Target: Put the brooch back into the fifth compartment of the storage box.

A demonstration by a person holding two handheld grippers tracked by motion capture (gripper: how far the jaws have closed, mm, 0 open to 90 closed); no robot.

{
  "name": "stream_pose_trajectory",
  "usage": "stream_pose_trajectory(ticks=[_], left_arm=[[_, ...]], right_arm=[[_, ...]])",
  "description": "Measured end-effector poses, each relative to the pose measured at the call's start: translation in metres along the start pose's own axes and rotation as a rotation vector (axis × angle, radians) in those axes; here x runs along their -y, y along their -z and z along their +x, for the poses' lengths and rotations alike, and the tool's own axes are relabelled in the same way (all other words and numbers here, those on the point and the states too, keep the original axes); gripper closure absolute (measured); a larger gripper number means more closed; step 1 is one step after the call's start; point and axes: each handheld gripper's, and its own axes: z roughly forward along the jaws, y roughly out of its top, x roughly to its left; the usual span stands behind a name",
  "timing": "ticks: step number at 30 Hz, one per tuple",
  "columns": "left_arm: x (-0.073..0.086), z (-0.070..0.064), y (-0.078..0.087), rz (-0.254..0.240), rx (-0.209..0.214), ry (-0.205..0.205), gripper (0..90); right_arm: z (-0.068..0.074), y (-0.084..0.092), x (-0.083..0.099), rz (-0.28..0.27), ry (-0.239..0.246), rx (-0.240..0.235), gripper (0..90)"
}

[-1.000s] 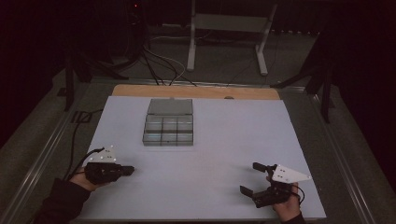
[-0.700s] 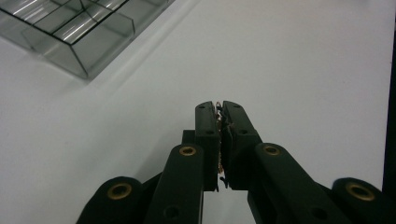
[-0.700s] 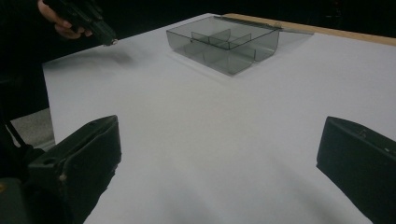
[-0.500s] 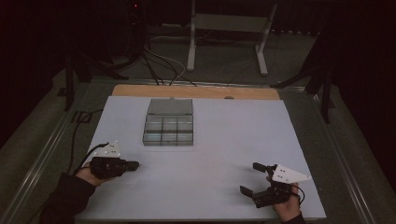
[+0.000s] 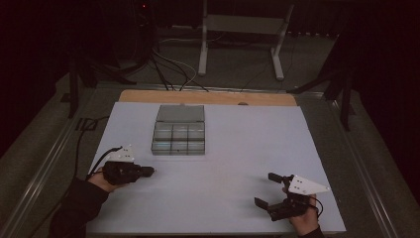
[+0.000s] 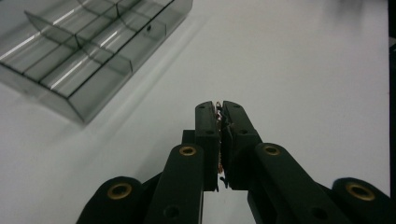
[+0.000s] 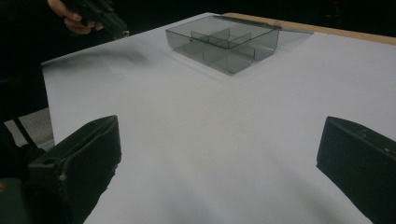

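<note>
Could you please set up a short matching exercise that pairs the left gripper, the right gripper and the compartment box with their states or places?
Things:
1. left gripper
2. right gripper
3. compartment box

States or places:
A. jaws spread wide apart
B. sits toward the far middle of the white table
C. jaws closed together

Pairs: 1-C, 2-A, 3-B

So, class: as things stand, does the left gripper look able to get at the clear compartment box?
Probably yes. The left gripper sits on the white table just short of the compartment box, with bare surface between them. Its jaws are shut, so they would need to open first.
</note>
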Motion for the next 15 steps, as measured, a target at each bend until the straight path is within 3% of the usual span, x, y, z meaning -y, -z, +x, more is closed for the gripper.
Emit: stream_pose_trajectory(ticks=[7, 15], left_arm=[[-0.011, 0.002, -0.005, -0.024, 0.005, -0.003, 88.0], [-0.022, 0.015, -0.008, -0.116, -0.008, 0.059, 87.8]], right_arm=[[0.000, 0.000, 0.000, 0.001, 0.001, 0.000, 0.0], [0.000, 0.000, 0.000, 0.003, 0.002, 0.000, 0.0]])
